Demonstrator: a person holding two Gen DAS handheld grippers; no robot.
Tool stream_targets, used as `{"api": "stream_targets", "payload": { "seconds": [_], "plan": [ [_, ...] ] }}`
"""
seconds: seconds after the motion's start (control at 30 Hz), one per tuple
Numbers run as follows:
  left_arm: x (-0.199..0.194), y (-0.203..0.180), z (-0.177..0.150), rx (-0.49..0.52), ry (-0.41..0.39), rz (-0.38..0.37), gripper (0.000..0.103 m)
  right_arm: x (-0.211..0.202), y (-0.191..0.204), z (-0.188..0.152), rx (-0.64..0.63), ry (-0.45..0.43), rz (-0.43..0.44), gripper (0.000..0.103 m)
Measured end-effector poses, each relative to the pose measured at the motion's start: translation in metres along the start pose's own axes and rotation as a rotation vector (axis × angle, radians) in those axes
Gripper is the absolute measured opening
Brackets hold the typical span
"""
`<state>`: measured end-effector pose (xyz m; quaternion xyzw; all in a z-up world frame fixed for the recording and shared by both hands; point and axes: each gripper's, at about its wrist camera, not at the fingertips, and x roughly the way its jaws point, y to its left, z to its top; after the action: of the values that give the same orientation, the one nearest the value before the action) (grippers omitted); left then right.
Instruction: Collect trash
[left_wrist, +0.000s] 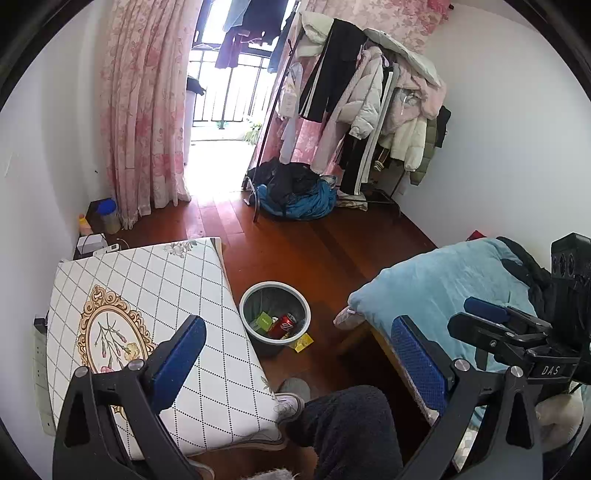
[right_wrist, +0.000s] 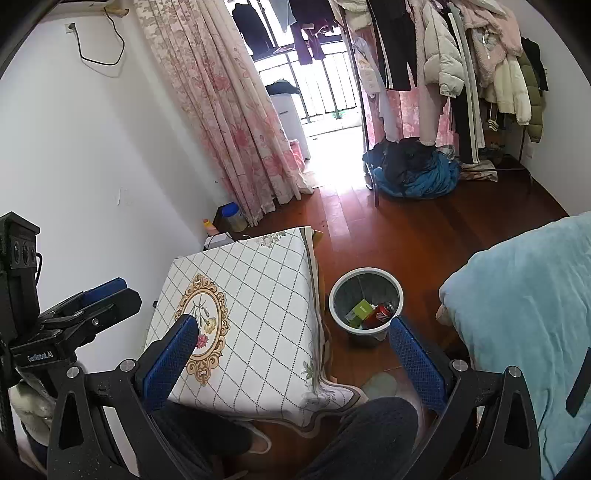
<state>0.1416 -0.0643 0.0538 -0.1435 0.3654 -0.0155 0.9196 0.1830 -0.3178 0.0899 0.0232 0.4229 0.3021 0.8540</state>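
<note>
A grey trash bin (left_wrist: 274, 291) (right_wrist: 365, 277) stands on the wood floor between the table and the bed. Inside lie a red soda can (left_wrist: 282, 325) (right_wrist: 384, 313) and a green box (left_wrist: 265, 320) (right_wrist: 361, 308). A yellow scrap (left_wrist: 302, 341) lies on the floor by the bin's base. My left gripper (left_wrist: 299, 354) is open and empty, held above the table edge and floor. My right gripper (right_wrist: 293, 354) is open and empty, above the table. Each gripper shows at the edge of the other's view.
A table with a patterned white cloth (left_wrist: 147, 295) (right_wrist: 240, 295) is at the left. A bed with a blue blanket (left_wrist: 443, 280) (right_wrist: 524, 295) is at the right. A clothes rack (left_wrist: 369, 110), a clothes pile (left_wrist: 295, 192) and pink curtains (left_wrist: 144, 110) stand at the back. The person's legs (left_wrist: 351, 428) are below.
</note>
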Motion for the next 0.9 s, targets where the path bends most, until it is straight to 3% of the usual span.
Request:
{"api": "stream_targets", "payload": {
  "seconds": [0.9],
  "plan": [
    [-0.013, -0.007, -0.004, 0.005, -0.011, -0.040, 0.103, -0.014, 0.013, 0.000, -0.006, -0.007, -0.001, 0.103]
  ]
}}
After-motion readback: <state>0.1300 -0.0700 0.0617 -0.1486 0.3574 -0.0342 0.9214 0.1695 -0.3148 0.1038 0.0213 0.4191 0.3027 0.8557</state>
